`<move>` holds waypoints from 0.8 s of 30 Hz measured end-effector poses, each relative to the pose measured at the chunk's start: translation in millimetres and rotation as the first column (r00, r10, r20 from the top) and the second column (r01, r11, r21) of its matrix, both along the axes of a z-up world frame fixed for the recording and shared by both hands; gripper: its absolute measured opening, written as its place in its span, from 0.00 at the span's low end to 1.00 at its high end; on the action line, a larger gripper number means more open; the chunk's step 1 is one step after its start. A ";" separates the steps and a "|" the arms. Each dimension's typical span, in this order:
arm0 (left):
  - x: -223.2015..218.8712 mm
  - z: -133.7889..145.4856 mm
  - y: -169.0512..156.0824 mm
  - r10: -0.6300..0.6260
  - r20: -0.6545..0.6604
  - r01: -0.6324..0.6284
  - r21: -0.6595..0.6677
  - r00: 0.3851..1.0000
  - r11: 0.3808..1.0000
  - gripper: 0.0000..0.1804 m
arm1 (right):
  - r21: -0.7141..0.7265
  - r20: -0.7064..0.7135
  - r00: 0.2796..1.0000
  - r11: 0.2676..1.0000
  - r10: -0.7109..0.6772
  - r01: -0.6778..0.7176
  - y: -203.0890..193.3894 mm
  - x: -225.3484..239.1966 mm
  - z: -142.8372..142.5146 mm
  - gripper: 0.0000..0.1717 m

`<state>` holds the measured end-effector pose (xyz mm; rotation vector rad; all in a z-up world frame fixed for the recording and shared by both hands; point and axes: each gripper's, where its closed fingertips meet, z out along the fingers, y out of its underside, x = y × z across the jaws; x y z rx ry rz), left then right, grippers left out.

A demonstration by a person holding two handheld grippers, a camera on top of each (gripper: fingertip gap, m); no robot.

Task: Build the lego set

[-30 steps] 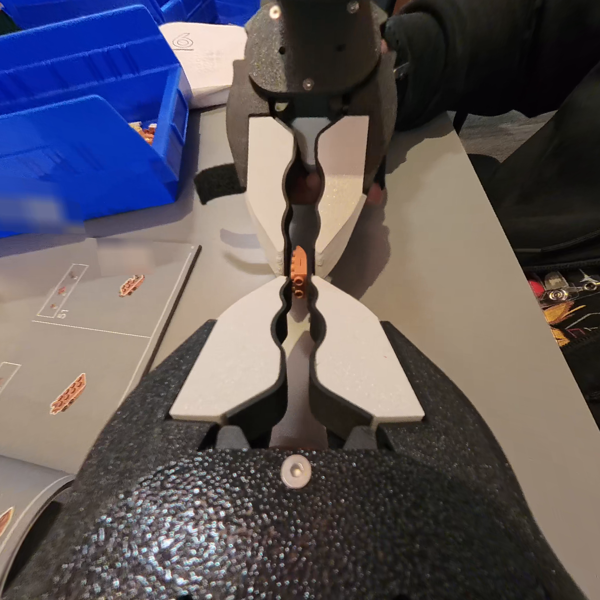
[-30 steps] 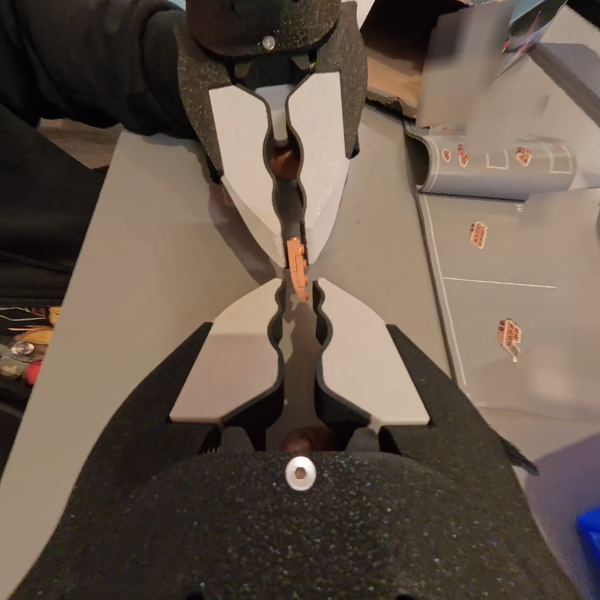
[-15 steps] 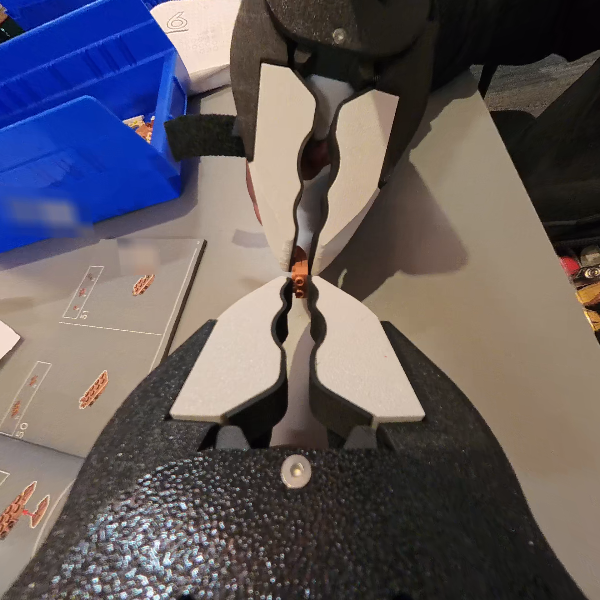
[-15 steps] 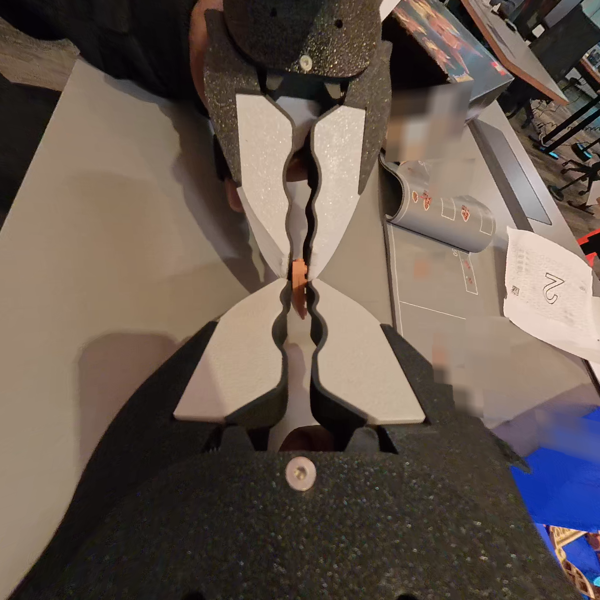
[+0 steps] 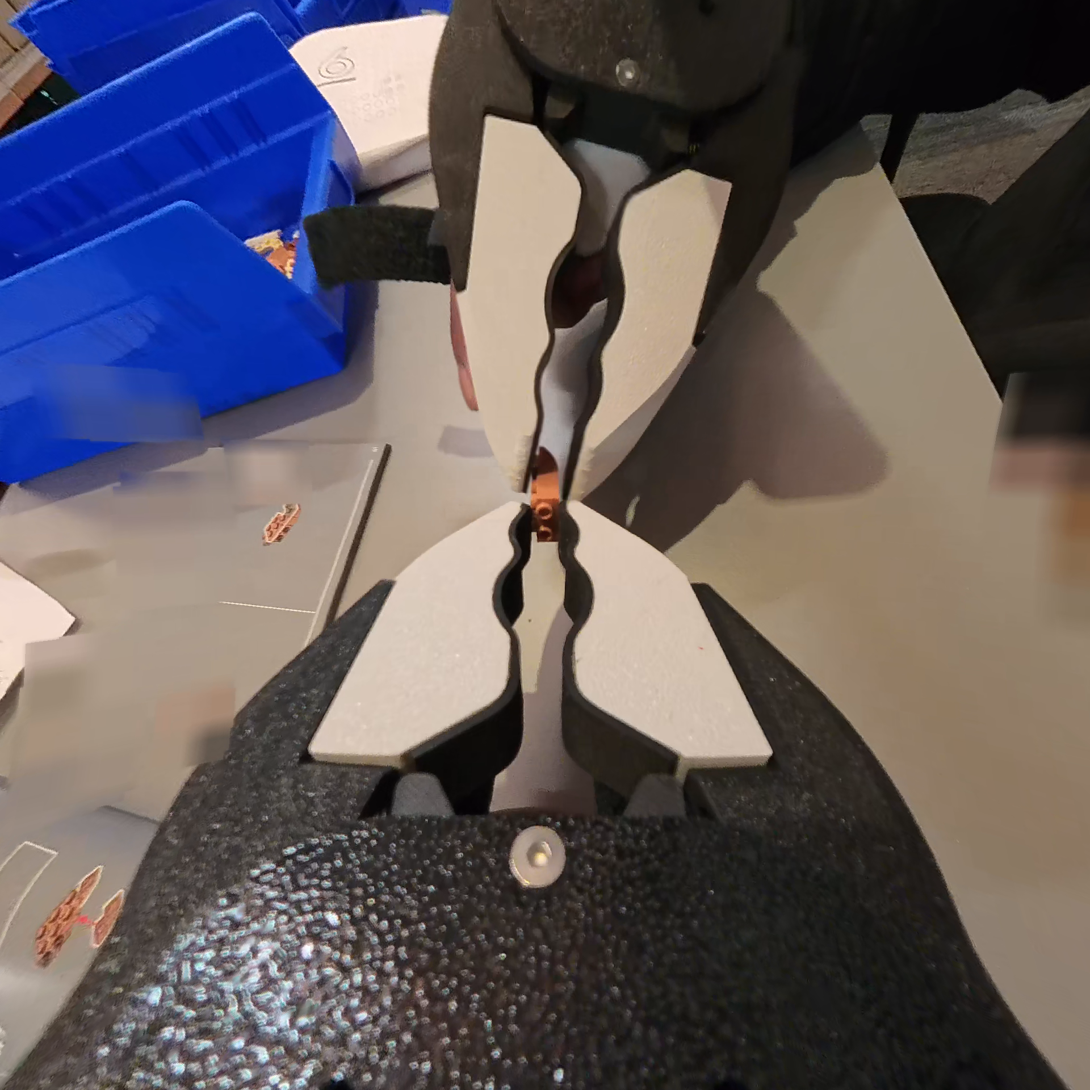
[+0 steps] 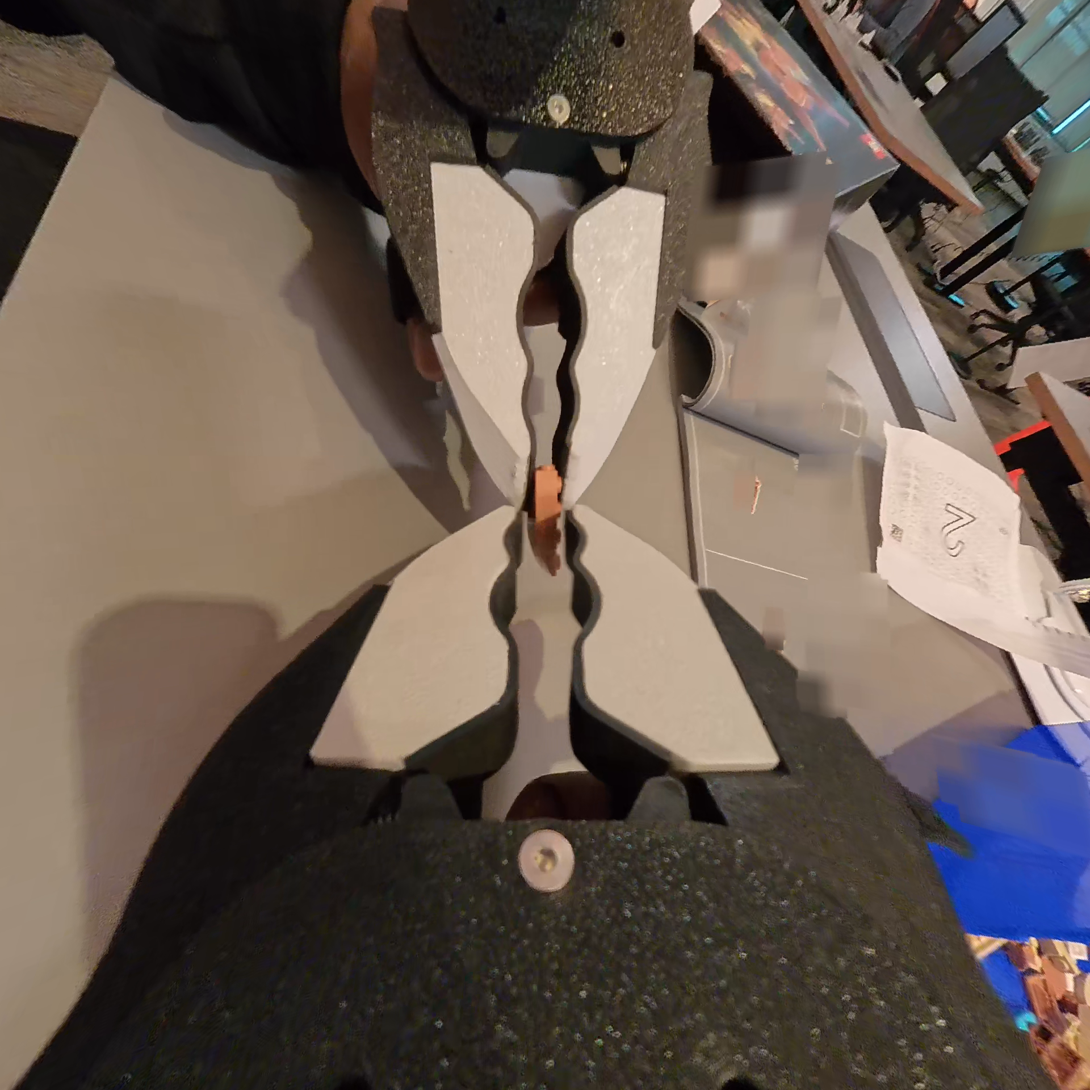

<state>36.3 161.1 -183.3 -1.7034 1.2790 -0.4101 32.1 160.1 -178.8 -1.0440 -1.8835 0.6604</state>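
Observation:
My two grippers meet tip to tip above the grey table (image 5: 826, 619). My left gripper (image 5: 544, 519) is shut on a small orange brick (image 5: 544, 525) with studs facing the camera. It also shows in the right wrist view (image 6: 545, 489), with the brick (image 6: 545, 486) at its tips. An orange wedge plate (image 6: 545, 537) is joined to that brick and lies between the tips of my right gripper (image 6: 544, 522). Those pads stand a little apart from the plate, so the gripper is open. The right gripper also shows in the left wrist view (image 5: 545, 481), around the plate (image 5: 547, 469).
Blue bins (image 5: 147, 236) with small parts stand at the far left, with a white bag (image 5: 377, 88) behind them. An open instruction booklet (image 5: 236, 531) lies left of the grippers. In the right wrist view a white numbered bag (image 6: 944, 531) and a blue bin (image 6: 1014, 826) lie to the right.
The grippers came together and the plate and brick met. My right pads closed on the plate half a second ago and have since eased apart. My left grip has not changed.

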 end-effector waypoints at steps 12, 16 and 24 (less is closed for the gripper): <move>0.3 8.7 -1.6 -0.025 0.057 0.024 0.016 0.998 1.000 0.04 | 0.043 -0.017 1.000 0.999 -0.027 0.027 4.6 1.1 4.1 0.12; 1.0 8.6 -2.7 -0.029 0.085 0.031 -0.021 0.996 0.999 0.04 | 0.041 -0.017 1.000 0.999 -0.014 0.014 2.6 1.6 4.3 0.12; 1.6 12.8 -1.7 -0.025 0.097 0.026 -0.003 0.995 1.000 0.06 | -0.024 -0.030 1.000 1.000 -0.003 0.002 1.2 2.8 7.7 0.05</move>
